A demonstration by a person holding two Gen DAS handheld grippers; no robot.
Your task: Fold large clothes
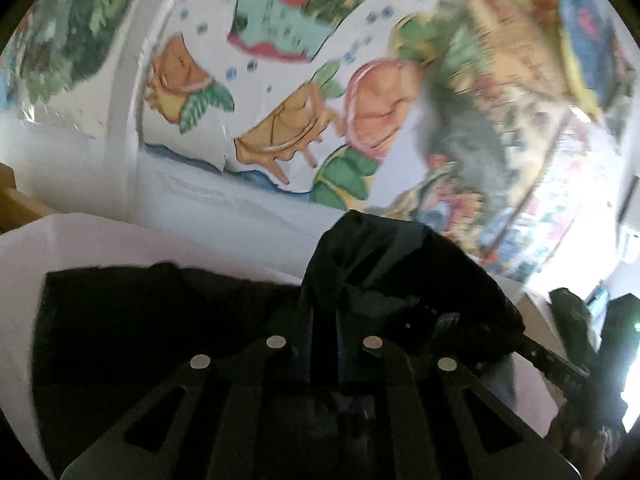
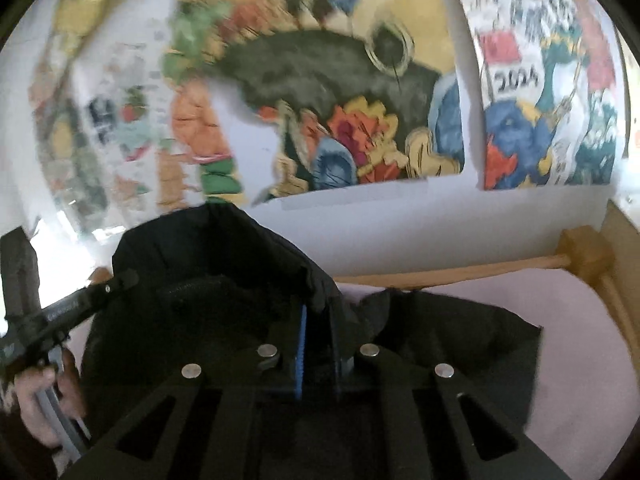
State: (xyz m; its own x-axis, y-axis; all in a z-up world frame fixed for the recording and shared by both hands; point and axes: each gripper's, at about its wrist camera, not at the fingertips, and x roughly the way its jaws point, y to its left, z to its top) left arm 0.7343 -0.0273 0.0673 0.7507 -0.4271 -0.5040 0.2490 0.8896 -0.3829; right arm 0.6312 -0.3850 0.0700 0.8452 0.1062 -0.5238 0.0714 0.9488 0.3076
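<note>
A large black garment [image 1: 152, 320] lies on a pale pink bed sheet [image 1: 24, 280]. My left gripper [image 1: 324, 308] is shut on a bunched edge of the black garment and holds it lifted above the sheet. My right gripper [image 2: 318, 320] is shut on another edge of the same black garment [image 2: 460, 344], which hangs between the two grippers. In the right wrist view the left gripper's body [image 2: 60, 312] and the hand on it show at the left. In the left wrist view the right gripper's body [image 1: 580, 340] shows at the right. The fingertips are buried in cloth.
A white wall with colourful painted posters [image 1: 280, 100] rises right behind the bed. A wooden bed frame rail [image 2: 480, 268] with a corner post [image 2: 584, 252] runs along the right. A bright window area [image 1: 600, 200] is at the far right.
</note>
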